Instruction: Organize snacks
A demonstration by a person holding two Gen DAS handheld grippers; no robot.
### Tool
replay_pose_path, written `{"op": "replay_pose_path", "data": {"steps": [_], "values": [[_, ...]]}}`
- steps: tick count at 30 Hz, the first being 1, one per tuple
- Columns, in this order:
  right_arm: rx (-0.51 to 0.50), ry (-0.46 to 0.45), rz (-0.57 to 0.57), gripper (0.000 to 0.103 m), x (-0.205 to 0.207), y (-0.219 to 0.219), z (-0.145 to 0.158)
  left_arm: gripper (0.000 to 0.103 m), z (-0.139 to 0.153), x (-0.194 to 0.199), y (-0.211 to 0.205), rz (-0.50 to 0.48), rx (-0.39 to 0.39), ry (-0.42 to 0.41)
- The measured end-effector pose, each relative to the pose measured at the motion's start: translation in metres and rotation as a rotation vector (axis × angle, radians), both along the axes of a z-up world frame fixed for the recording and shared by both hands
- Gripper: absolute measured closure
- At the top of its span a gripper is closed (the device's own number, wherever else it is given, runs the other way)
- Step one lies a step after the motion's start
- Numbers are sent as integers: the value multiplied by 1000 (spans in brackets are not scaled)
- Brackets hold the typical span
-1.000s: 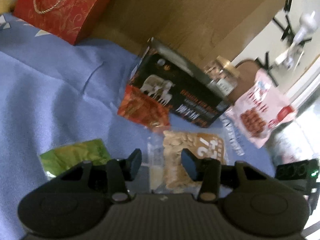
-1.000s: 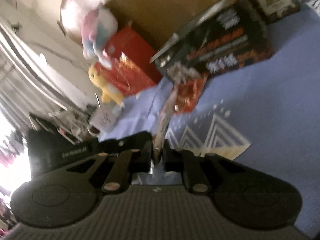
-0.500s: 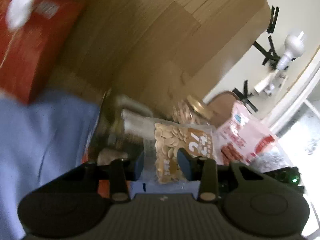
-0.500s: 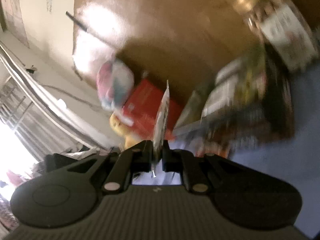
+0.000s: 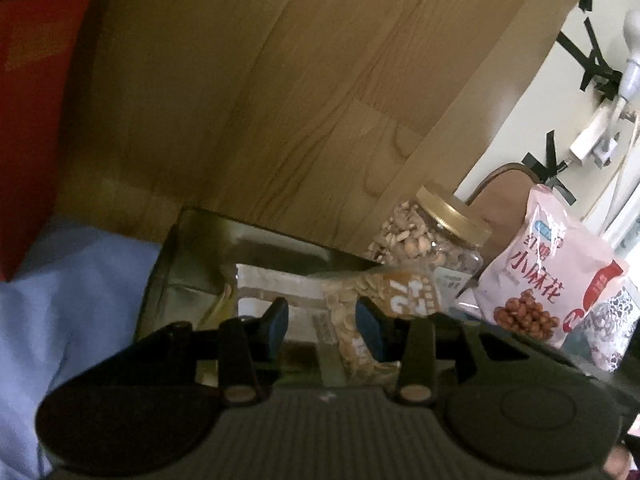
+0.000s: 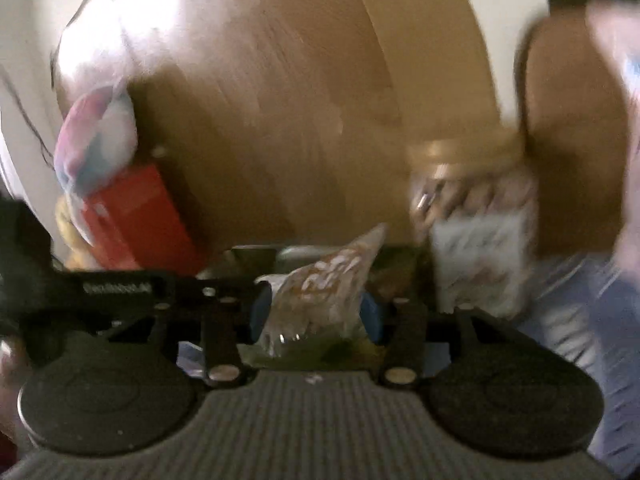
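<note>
A clear packet of pale seeds (image 5: pixel 360 312) lies inside the open dark box (image 5: pixel 188 256), seen in the left wrist view. My left gripper (image 5: pixel 322 322) is open just above the box, fingers either side of the packet without touching it. In the blurred right wrist view my right gripper (image 6: pixel 316 312) is open, and the same seed packet (image 6: pixel 320 288) sits loose between its fingers over the box (image 6: pixel 256 254).
A nut jar with a gold lid (image 5: pixel 432 236) and a pink snack bag (image 5: pixel 548 268) stand right of the box. A red gift bag (image 5: pixel 32 120) is at left. A wooden panel (image 5: pixel 280 80) rises behind. Blue cloth (image 5: pixel 72 300) covers the surface.
The right gripper carried the seed packet up and over the box, then opened and let it go. The left gripper rose from the cloth toward the box, staying open.
</note>
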State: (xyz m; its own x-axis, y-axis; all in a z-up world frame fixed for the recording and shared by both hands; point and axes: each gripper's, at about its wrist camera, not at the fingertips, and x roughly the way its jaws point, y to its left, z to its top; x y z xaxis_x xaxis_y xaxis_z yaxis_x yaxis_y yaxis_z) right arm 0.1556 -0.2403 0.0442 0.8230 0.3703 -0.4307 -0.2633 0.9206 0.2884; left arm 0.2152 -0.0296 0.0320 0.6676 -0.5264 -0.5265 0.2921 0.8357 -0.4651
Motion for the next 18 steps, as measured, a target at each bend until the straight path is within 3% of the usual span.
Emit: {"op": "replay_pose_path", "data": {"steps": [4, 9, 10, 15, 18], "values": [[-51, -92, -85, 53, -18, -7, 9, 66, 14, -13, 14, 23, -14, -38], [18, -54, -96, 59, -21, -13, 6, 63, 31, -45, 46, 52, -59, -79], [33, -50, -76, 64, -24, -11, 6, 63, 33, -53, 52, 56, -53, -87], [46, -30, 121, 65, -51, 21, 2, 63, 23, -96, 86, 135, 71, -126], [20, 57, 229, 64, -56, 50, -20, 63, 0, -106, 103, 154, 45, -67]]}}
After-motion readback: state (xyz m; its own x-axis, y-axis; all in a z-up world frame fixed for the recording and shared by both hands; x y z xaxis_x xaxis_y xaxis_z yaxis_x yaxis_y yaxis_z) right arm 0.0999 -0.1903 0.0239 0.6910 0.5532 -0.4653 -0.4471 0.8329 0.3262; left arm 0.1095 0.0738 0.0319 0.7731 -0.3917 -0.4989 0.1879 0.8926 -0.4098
